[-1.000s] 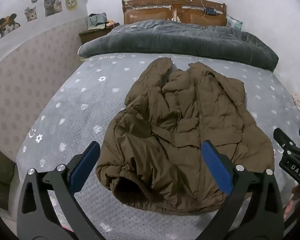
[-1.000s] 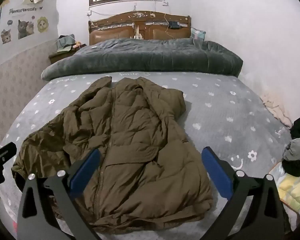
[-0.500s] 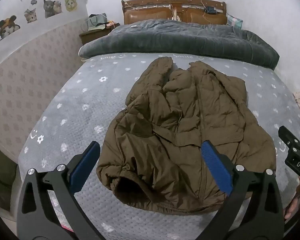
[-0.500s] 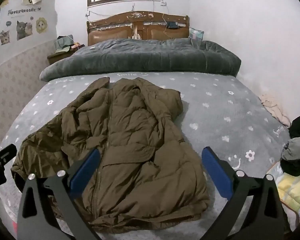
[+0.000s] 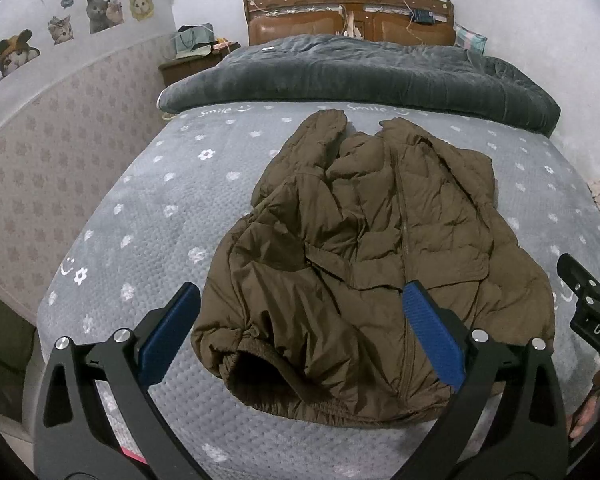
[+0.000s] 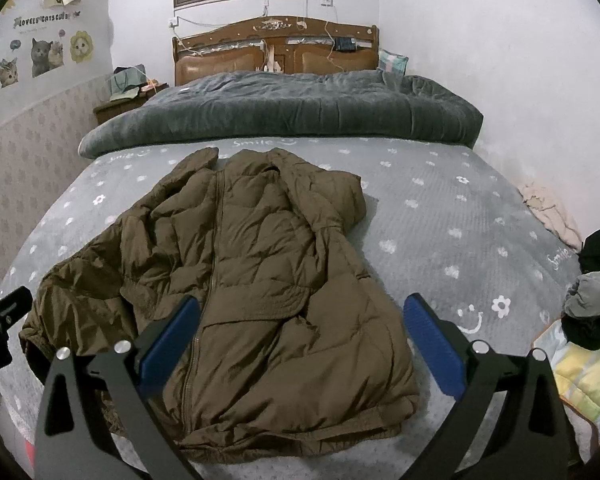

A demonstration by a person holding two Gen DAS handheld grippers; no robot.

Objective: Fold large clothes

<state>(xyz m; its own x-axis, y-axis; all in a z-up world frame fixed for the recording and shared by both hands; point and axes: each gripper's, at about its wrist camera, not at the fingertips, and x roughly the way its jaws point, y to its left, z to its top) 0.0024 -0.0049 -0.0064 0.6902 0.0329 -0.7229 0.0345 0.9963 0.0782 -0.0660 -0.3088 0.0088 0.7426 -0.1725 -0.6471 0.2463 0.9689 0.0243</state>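
A brown puffer jacket (image 5: 372,256) lay spread, zipper side up, on the grey flowered bedspread (image 5: 152,216), its hem toward me and its collar toward the dark grey quilt (image 5: 360,76) folded by the wooden headboard (image 5: 348,12). I held my left gripper (image 5: 300,336) above the near left cuff and hem, its blue pads (image 5: 170,338) wide apart and gripping nothing. My right gripper (image 6: 300,340) hovered over the jacket's (image 6: 260,280) lower right front, its fingers likewise spread and bare. Dark clothes (image 6: 594,300) sat at the bed's right edge.
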